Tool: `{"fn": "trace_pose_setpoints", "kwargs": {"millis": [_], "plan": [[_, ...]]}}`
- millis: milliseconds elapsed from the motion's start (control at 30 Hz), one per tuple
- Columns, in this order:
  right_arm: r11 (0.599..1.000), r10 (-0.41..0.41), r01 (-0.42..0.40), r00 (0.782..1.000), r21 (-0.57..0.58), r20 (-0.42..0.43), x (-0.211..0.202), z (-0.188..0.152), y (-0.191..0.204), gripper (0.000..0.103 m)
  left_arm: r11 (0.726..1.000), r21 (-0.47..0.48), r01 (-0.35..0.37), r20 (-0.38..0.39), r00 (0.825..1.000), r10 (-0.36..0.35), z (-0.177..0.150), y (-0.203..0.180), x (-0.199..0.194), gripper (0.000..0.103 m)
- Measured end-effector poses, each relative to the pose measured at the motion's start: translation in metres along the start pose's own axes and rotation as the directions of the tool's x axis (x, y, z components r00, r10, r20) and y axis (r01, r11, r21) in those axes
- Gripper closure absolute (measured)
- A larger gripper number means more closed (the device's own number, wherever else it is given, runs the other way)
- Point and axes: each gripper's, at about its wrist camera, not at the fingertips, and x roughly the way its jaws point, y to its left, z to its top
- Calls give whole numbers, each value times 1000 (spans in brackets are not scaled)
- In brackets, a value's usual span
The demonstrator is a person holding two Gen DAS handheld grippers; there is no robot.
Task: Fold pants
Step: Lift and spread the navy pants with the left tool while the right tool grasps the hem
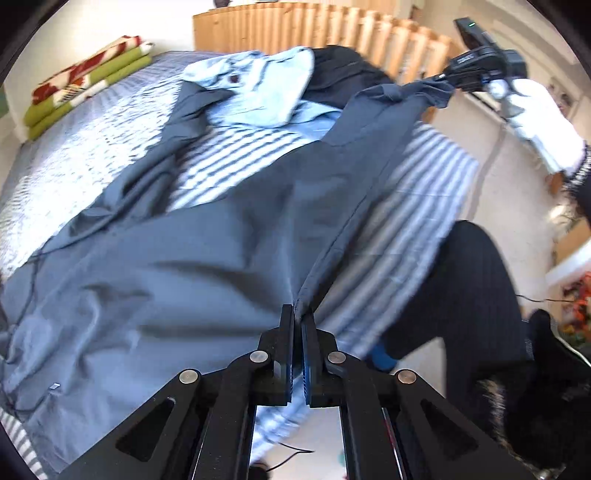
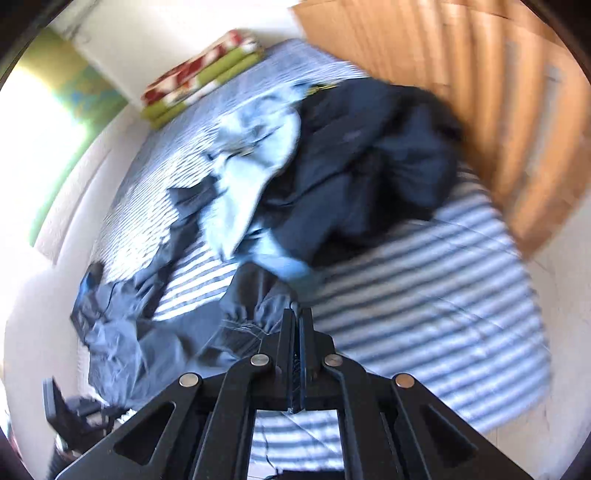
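Observation:
Grey-blue pants point(image 1: 221, 240) are stretched across the striped bed point(image 1: 406, 206), partly lifted off it. In the left wrist view my left gripper point(image 1: 298, 317) is shut on a seamed edge of the pants at the near side. The right gripper point(image 1: 441, 78) shows at the upper right of that view, pinching a bunched end of the same pants, with a white-sleeved hand point(image 1: 535, 122) behind it. In the right wrist view, which is blurred, my right gripper point(image 2: 297, 317) is shut on gathered, elastic-looking fabric of the pants point(image 2: 147, 332), which trail off to the left.
Light blue jeans point(image 1: 258, 85) and a dark heap of clothes point(image 1: 343, 70) lie at the far end of the bed. A folded green and red blanket point(image 1: 85, 81) sits at the far left corner. Wooden slats point(image 1: 332, 29) stand behind. A person's dark-trousered leg point(image 1: 472, 288) is beside the bed at right.

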Motion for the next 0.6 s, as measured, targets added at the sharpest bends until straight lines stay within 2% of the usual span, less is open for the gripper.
{"fn": "trace_pose_setpoints", "kwargs": {"millis": [33, 67, 100, 133, 167, 267, 333, 400, 433, 533, 600], "plan": [[994, -110, 110, 994, 6, 4, 1, -2, -4, 100, 999, -1, 35, -18, 999, -35, -2, -1, 2, 96], [977, -213, 214, 977, -9, 20, 5, -2, -7, 99, 999, -3, 53, -47, 997, -53, -4, -3, 8, 88], [954, -299, 300, 954, -30, 25, 13, -2, -6, 98, 999, -10, 47, -73, 996, -48, -4, -2, 14, 74], [938, -343, 344, 939, -39, 22, 20, -3, -6, 93, 999, -18, 37, -89, 995, -38, -5, 0, 19, 67], [941, -336, 336, 942, -37, 21, 23, -4, -7, 90, 999, -24, 34, -88, 996, -36, -6, 2, 19, 61], [971, -222, 224, 975, -81, 28, 18, -14, -3, 86, 997, -74, 19, -67, 997, -24, -9, 17, 13, 61], [971, -157, 161, 987, -179, 37, 17, -23, 14, 82, 993, -119, -12, -53, 999, 5, -12, 33, 11, 61], [956, -100, 100, 995, -277, 12, 28, -36, 36, 70, 982, -182, -49, -53, 998, 40, -17, 53, 10, 61], [947, -104, 99, 995, -307, 0, 39, -39, 45, 62, 975, -210, -70, -50, 997, 61, -19, 64, 11, 61], [925, -158, 126, 986, -358, -62, 78, -51, 59, 61, 945, -294, -141, -45, 990, 134, -28, 93, 13, 61], [911, -230, 186, 970, -369, -80, 102, -55, 54, 61, 915, -363, -174, -56, 985, 165, -42, 119, 10, 61]]}}
